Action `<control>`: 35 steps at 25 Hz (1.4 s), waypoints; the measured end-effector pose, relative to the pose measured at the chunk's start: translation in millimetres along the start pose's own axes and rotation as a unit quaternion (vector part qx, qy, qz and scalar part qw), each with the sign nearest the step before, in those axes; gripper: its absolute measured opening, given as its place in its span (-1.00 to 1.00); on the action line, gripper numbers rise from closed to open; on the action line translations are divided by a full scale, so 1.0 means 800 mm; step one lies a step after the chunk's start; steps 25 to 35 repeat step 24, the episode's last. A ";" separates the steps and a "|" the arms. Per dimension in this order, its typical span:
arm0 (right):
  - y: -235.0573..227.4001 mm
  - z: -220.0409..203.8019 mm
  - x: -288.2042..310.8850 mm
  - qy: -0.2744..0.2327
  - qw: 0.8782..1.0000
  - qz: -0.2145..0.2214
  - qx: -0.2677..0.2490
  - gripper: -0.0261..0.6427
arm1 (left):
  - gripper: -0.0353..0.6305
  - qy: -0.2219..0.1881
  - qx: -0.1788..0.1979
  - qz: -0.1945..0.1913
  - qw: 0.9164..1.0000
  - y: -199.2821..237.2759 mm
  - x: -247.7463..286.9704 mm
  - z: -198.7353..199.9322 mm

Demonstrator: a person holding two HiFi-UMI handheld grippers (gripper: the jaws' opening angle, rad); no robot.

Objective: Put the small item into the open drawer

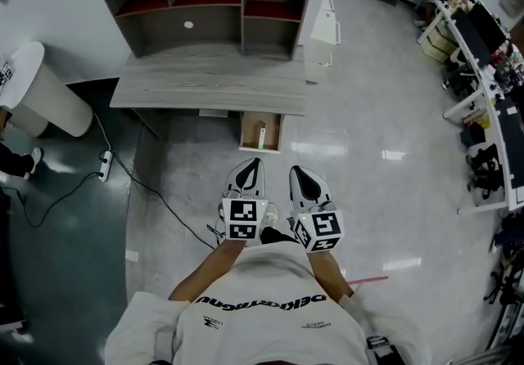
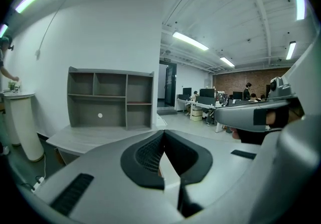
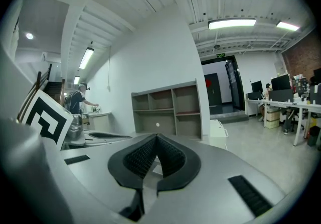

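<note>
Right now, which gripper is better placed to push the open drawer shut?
Left, probably. The left gripper points almost straight at the drawer; the right gripper sits further to its right.

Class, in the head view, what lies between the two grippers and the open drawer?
Only bare, shiny floor lies between the left gripper, the right gripper and the open drawer, as the head view shows.

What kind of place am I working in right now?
Probably an open-plan office or lab: rows of desks with monitors, ceiling strip lights, and a grey desk with a shelf unit against a white wall.
</note>
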State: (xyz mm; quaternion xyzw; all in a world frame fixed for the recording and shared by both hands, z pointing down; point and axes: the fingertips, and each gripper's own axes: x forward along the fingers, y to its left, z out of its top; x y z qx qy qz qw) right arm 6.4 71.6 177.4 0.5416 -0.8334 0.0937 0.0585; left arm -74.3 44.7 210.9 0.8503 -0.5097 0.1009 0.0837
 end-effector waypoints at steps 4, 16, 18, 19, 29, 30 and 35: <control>0.008 0.002 -0.003 -0.008 1.000 -0.002 -0.007 -0.83 | -0.85 -0.011 0.001 0.005 1.000 0.006 -0.019 0.004; -0.003 0.022 -0.002 -0.028 0.999 -0.014 -0.010 -0.83 | -0.85 -0.032 0.008 -0.004 0.999 0.001 -0.025 0.026; -0.005 0.023 -0.003 -0.028 0.999 -0.016 -0.009 -0.83 | -0.85 -0.034 0.012 -0.005 0.999 -0.001 -0.023 0.029; -0.006 0.023 -0.003 -0.028 0.999 -0.017 -0.010 -0.83 | -0.85 -0.035 0.014 -0.005 0.999 -0.001 -0.022 0.031; -0.012 0.030 0.005 -0.034 0.999 -0.012 -0.013 -0.83 | -0.85 -0.041 0.018 -0.002 0.999 0.000 -0.015 0.038; -0.012 0.030 0.005 -0.034 0.999 -0.012 -0.013 -0.83 | -0.85 -0.041 0.018 -0.002 0.999 0.000 -0.015 0.038; -0.012 0.030 0.005 -0.034 0.999 -0.012 -0.013 -0.83 | -0.85 -0.041 0.018 -0.002 0.999 0.000 -0.015 0.038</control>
